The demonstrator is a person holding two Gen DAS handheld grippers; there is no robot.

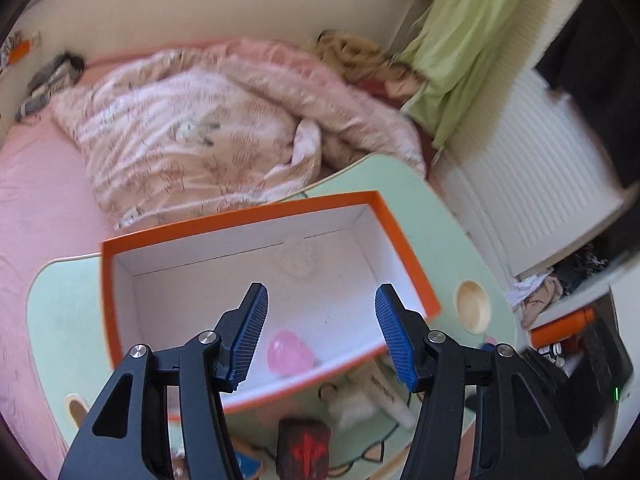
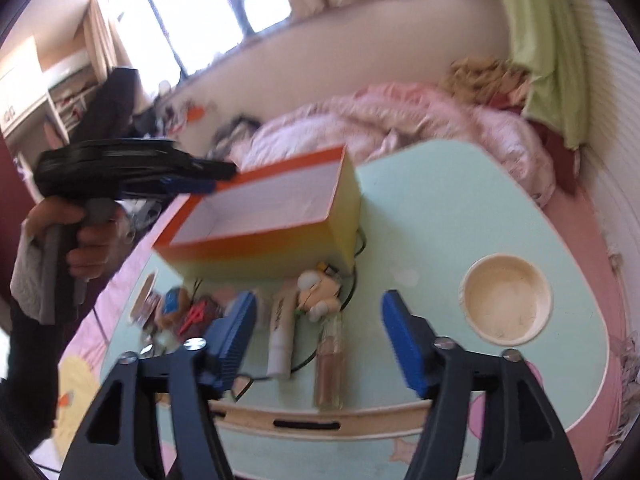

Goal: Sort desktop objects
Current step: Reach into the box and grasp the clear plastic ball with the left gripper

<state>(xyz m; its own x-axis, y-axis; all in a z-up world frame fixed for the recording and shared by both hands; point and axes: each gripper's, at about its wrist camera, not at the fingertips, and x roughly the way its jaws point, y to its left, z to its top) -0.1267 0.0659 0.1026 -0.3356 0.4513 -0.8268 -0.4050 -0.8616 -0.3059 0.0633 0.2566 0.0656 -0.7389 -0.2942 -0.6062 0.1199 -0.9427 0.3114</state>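
The orange box (image 1: 264, 312) sits on the pale green tabletop (image 2: 460, 216), directly under the left tongs (image 1: 320, 322), whose jaws stand apart and empty over it; a pink egg-shaped item (image 1: 290, 354) already lies inside. Just ahead of the right tongs (image 2: 316, 322), also open with nothing between them, lie a white tube (image 2: 280, 332), a clear bottle (image 2: 330, 364) and a small plush figure (image 2: 320, 290). Best to straddle one item squarely (the tube looks easiest), close across its width, then lift clear. The tube carries dark lettering, too blurred to read.
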